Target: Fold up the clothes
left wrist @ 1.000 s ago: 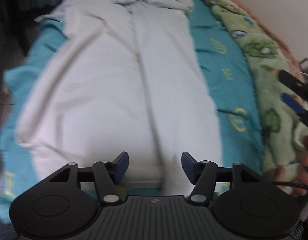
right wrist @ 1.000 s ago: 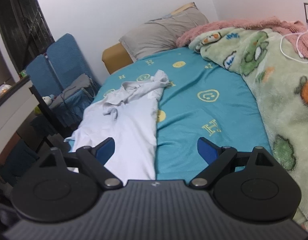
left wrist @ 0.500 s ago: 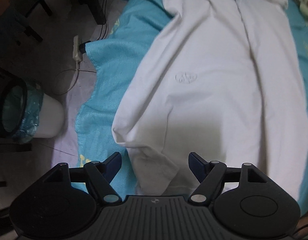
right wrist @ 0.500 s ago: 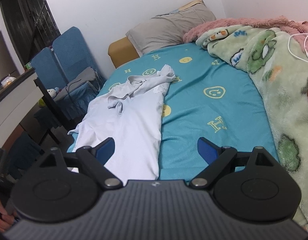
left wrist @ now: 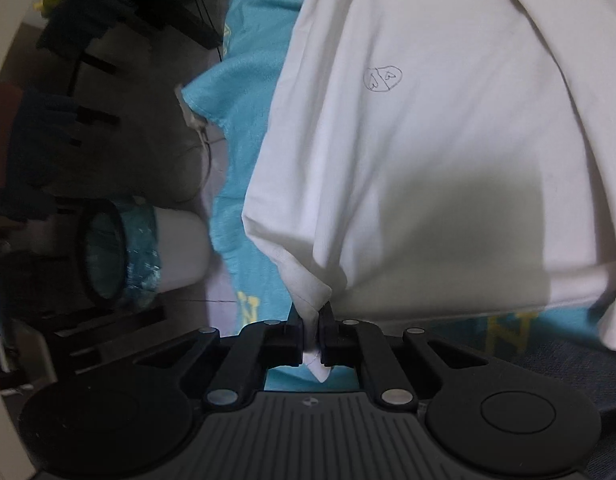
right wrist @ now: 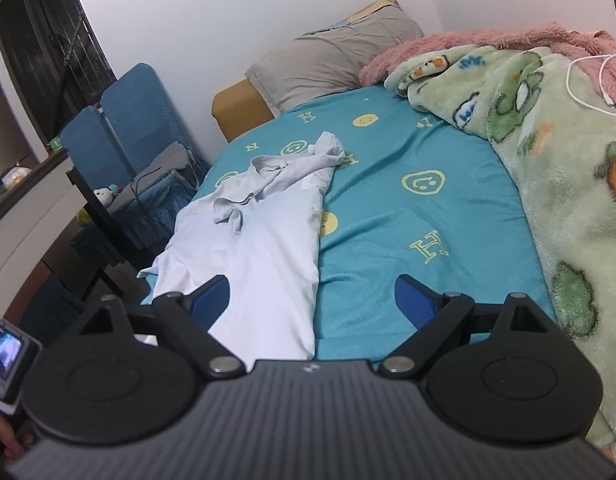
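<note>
Left gripper (left wrist: 311, 322) jaws pinching shirt (left wrist: 448, 140) hem corner, right gripper (right wrist: 313, 300) jaws apart, seemingly above bed edge

- The white shirt (left wrist: 428, 152) runs off the top and right edges of the left wrist view, so its collar and far sleeve are cut off there.
- The shirt corner pinched inside the left gripper (left wrist: 311, 320) is mostly covered by the closed fingers; only a small tip shows below them.
- The near hem of the shirt (right wrist: 264, 264) is hidden behind the body of the right gripper (right wrist: 312, 300) in the right wrist view.
- The dark furniture (left wrist: 88, 32) at upper left is blurred and too dim to identify.
- A small screen (right wrist: 6, 350) at the left edge is cut off, its content unreadable.
</note>
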